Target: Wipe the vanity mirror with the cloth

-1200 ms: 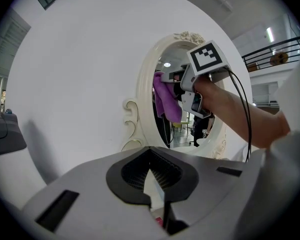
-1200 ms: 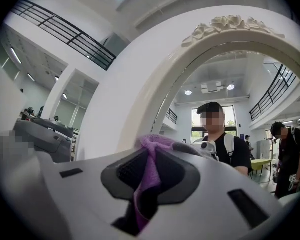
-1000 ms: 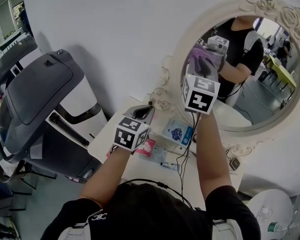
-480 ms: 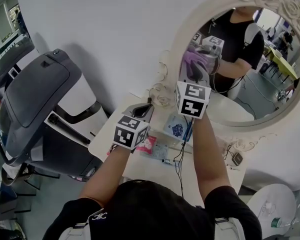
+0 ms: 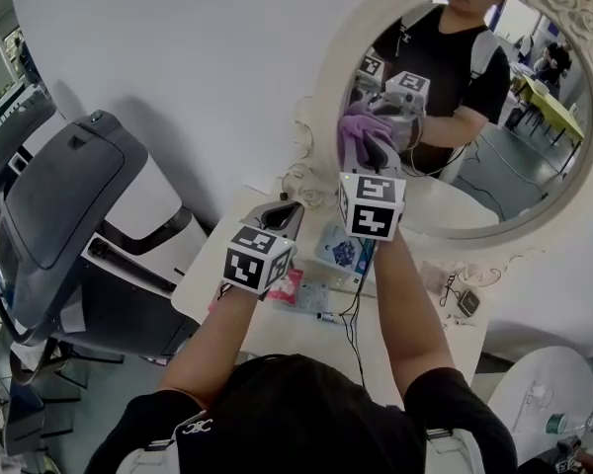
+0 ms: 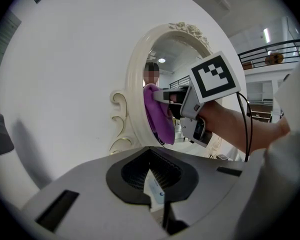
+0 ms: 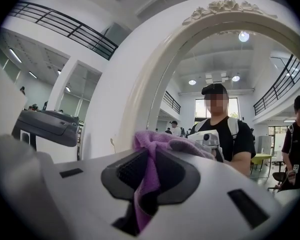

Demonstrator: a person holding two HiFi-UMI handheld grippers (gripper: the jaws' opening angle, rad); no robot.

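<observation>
Pinching a bunched fold of the purple cloth (image 7: 157,143), the right claw (image 7: 150,170) has its jaws pressed onto the fabric, with loose ends spilling above and below them. Cloth: soft, light and limp; it should fold flat under pressure and slide readily on glass. The present hold on a thick gather looks sound, since a thinner edge would likely pull free. Position: the cloth (image 5: 361,126) is at the left part of the vanity mirror (image 5: 494,166), just inside the inner edge of the cream frame (image 5: 321,117); whether it actually touches the glass cannot be told. Mirror: rigid, smooth and breakable, so let the fabric and not the hard jaws meet it. It stands at the far edge of the counter (image 5: 210,286), by the white wall. Frame: raised scrolls and roses that may snag the cloth. Open room: broad glass to the right and upward, none to the left. Left claw (image 6: 157,204): jaws together, nothing between them, held low over the counter's far left part, near the frame's lower scrolls and apart from the glass. Counter clutter below the right arm: a pink packet (image 5: 289,286), a blue-printed packet (image 5: 341,251) and a black cable (image 5: 361,294) hanging from the right gripper. Beyond the counter's left edge: a grey-and-white machine (image 5: 54,196).
</observation>
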